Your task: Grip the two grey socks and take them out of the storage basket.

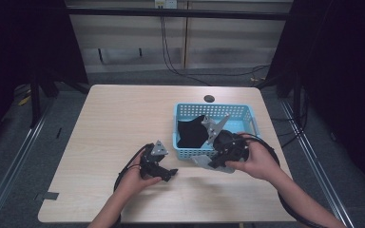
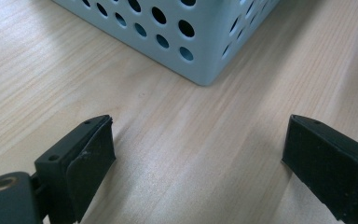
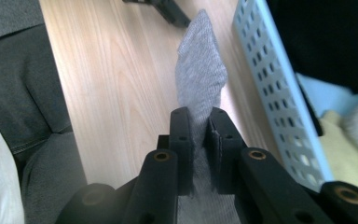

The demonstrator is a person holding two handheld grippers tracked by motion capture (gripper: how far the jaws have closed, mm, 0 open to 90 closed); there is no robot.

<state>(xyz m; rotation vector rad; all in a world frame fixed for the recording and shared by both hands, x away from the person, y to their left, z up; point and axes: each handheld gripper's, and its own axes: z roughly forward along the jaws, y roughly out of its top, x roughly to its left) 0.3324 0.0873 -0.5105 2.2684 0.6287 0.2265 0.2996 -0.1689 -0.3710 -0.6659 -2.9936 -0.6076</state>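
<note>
Grey knitted sock (image 3: 200, 79) clamped between right tool (image 3: 199, 126) pads, hanging over pale wooden desk (image 1: 123, 118) just beside light blue perforated plastic basket (image 3: 270, 88). Black cloth (image 1: 192, 130) inside basket. Left tool (image 2: 198, 154) jaws apart, empty, near basket corner. Sock limp, finely ribbed.

No text, label, brand, number or sign can be read anywhere, neither on the basket, the cloth, the table nor the wall behind.
</note>
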